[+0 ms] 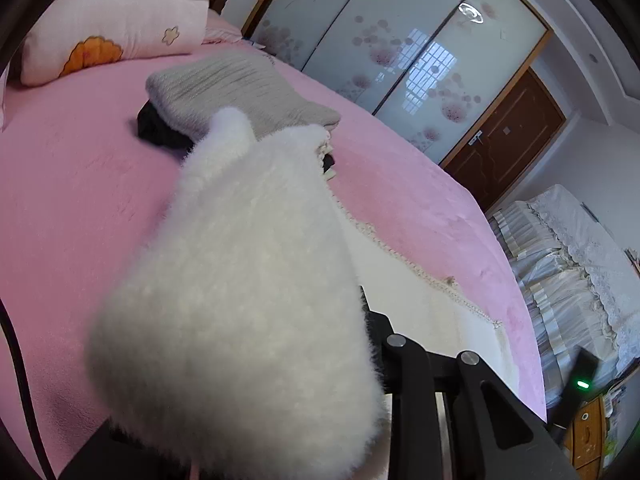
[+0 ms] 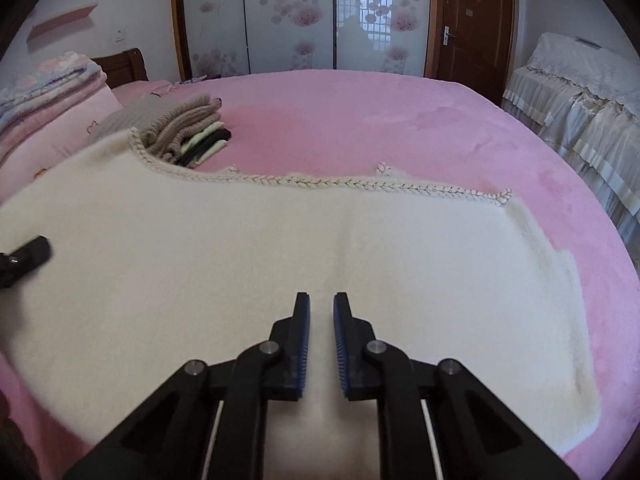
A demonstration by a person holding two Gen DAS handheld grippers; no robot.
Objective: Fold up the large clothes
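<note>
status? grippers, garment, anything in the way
Left hand-held gripper shut on white fleece garment, fold lifted. Right hand-held gripper nearly shut over it, empty. Folded stack beyond, clear.

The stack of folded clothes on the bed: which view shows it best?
The left wrist view: the stack of folded clothes lies near and large on the pink bed, its grey knit top clear, though the lifted white fluffy garment covers its near corner. The right wrist view shows it smaller but with its layered edges visible.

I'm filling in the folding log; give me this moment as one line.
phase: fold start | left gripper: holding lifted white garment | right gripper: jaws narrowly apart over it | bed: folded stack
</note>
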